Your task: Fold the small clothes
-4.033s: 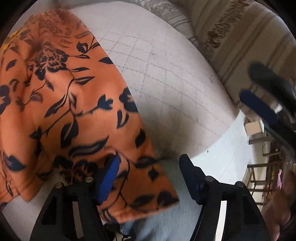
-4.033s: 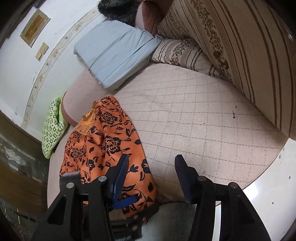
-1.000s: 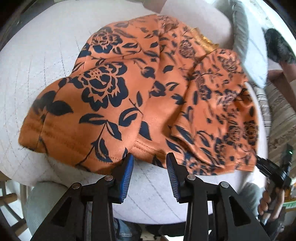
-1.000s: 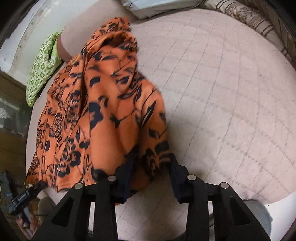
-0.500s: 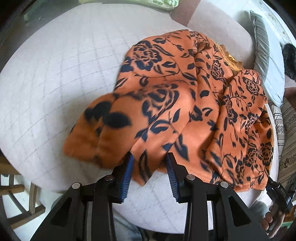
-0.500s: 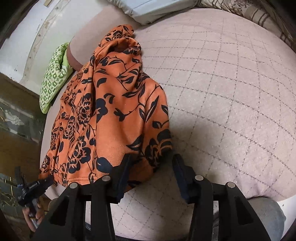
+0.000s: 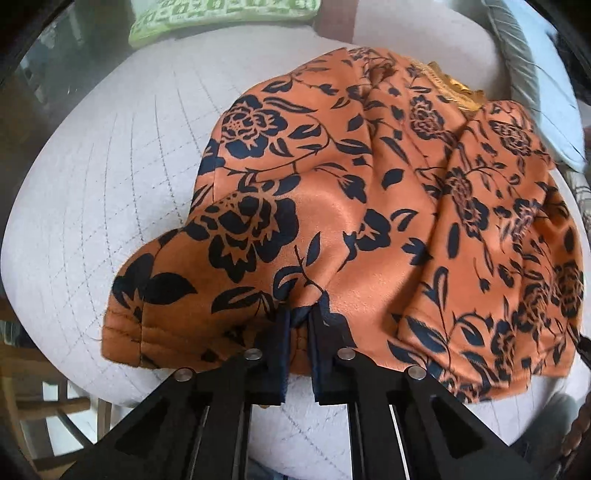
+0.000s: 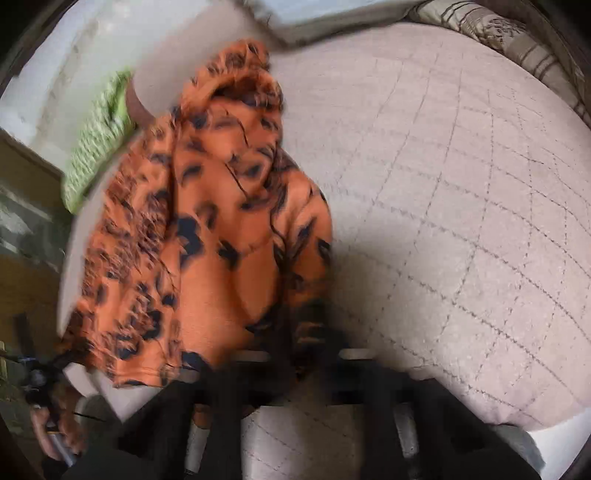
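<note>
Half a second ago the left hand-held gripper (image 7: pixel 299 325) stood with its pads apart around the near hem; now they have come together on it, with a fold of cloth bunched between them. The orange floral garment (image 7: pixel 369 206) lies spread and rumpled on the quilted cushion (image 7: pixel 110 177), its hemmed near edge by the cushion's front rim and its gold-trimmed far end toward the back. In the right wrist view the picture is smeared by motion; the right hand-held gripper (image 8: pixel 295 354) sits at the garment's other near corner with cloth reaching down between its fingers, but the blur hides whether it is clamped, so I cannot tell.

The step in hand looks like taking both near corners to carry the hem over for a first fold. To do it well, both grips should hold the full thickness of the hem, not just the top layer, and lift together so the edge stays level. The cloth is soft and slack, so a little sideways tension between the two hands would keep the middle from sagging. Lay the hem down squarely toward the far edge, and let go only once it rests flat.

A green patterned cushion (image 7: pixel 221 14) lies beyond the cushion's far left side, and a pale grey pillow (image 7: pixel 535 85) lies at the far right.
</note>
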`<control>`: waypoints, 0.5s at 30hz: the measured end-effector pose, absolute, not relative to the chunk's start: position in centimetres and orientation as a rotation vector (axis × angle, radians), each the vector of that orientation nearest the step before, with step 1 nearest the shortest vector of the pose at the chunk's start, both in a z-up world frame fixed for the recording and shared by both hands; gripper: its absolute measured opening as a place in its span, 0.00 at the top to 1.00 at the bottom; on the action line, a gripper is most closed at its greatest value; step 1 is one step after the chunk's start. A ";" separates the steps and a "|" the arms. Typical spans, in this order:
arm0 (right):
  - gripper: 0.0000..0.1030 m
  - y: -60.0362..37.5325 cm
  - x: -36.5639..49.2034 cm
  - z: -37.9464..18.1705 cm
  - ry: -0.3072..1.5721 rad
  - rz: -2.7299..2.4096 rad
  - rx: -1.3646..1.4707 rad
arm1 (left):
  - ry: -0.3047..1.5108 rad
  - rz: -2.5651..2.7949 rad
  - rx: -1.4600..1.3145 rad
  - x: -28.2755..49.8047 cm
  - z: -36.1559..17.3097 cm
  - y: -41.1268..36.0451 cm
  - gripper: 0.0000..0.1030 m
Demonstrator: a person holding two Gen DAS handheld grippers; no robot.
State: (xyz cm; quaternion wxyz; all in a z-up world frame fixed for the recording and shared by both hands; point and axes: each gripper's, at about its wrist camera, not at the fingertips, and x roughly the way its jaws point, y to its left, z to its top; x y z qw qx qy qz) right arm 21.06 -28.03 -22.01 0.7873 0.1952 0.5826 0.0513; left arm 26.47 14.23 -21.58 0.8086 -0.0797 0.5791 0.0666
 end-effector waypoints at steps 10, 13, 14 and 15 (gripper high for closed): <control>0.96 -33.0 10.6 -12.4 1.140 0.078 0.456 | 1.132 0.086 -0.229 20.4 -14.6 16.7 0.94; 0.96 -33.7 10.0 -15.4 1.209 0.019 0.448 | 1.158 0.103 -0.186 20.3 -15.7 16.4 0.94; 0.96 -33.9 10.3 -16.6 1.232 0.003 0.452 | 1.174 0.113 -0.161 20.3 -16.4 16.1 0.93; 0.95 -33.9 10.7 -17.7 1.252 -0.010 0.458 | 1.185 0.118 -0.144 20.3 -16.9 15.9 0.93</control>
